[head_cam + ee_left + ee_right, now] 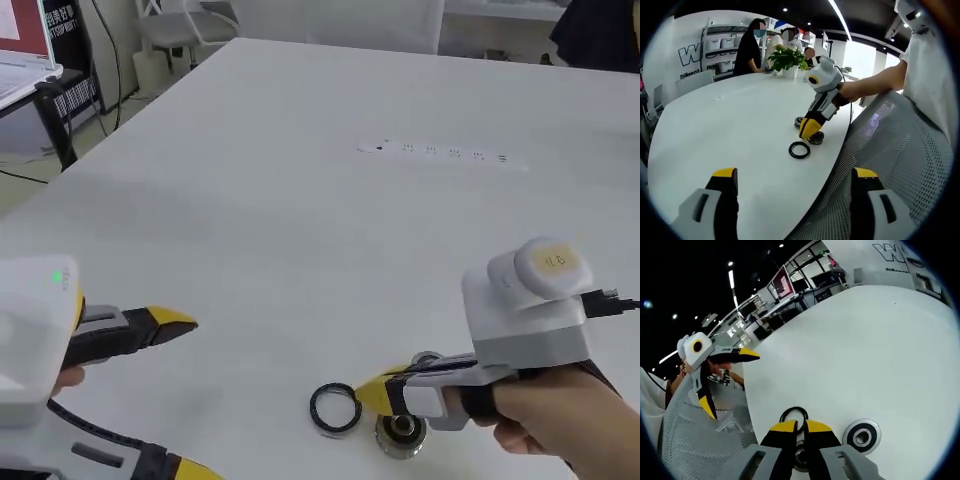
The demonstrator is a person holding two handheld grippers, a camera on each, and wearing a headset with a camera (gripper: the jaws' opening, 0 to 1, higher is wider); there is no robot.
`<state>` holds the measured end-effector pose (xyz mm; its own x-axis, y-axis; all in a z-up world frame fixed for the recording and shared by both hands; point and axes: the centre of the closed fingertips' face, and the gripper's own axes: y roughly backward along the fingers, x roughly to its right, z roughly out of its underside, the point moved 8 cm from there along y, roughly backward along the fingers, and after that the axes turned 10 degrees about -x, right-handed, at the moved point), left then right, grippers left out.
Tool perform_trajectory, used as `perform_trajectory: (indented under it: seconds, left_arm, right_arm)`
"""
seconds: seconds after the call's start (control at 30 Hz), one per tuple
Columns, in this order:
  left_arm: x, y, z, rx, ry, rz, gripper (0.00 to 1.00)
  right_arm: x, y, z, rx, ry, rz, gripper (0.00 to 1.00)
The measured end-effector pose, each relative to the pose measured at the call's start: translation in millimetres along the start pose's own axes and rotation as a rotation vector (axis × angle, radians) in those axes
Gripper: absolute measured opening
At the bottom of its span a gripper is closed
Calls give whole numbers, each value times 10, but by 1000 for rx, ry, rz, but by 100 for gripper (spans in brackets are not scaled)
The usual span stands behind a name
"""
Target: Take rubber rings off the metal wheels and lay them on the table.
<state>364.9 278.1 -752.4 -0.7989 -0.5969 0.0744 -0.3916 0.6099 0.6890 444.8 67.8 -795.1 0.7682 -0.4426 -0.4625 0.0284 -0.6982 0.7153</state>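
One rubber ring [335,408] is lying flat on the table [300,200] (that one looks done). The right gripper [385,392], jaws nearly together, is hovering over a metal wheel [402,434]. Another wheel [427,358] is sitting just behind, probably still to do. The left gripper [795,175] is gaping wide, holding nothing.

Most of my table [250,200] lies bare, with wide passage across the middle, the left and the far side. A flat power strip [440,152] sits far right. The near right is crowded: a loose rubber ring [335,408], a metal wheel [402,432] just beside it and a second wheel [427,358] behind — my right tongs [372,392] low over them.
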Motion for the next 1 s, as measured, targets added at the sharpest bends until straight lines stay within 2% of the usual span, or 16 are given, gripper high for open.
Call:
perform_trajectory:
  seconds: [0.57, 1.0]
  left_arm:
    - [-6, 0, -6, 2, -1, -3, 92]
    - [-1, 7, -15, 14, -3, -3, 92]
  right_arm:
    - [16, 62, -40, 29, -5, 5, 2]
    - [-45, 115, -72, 37, 32, 19, 3]
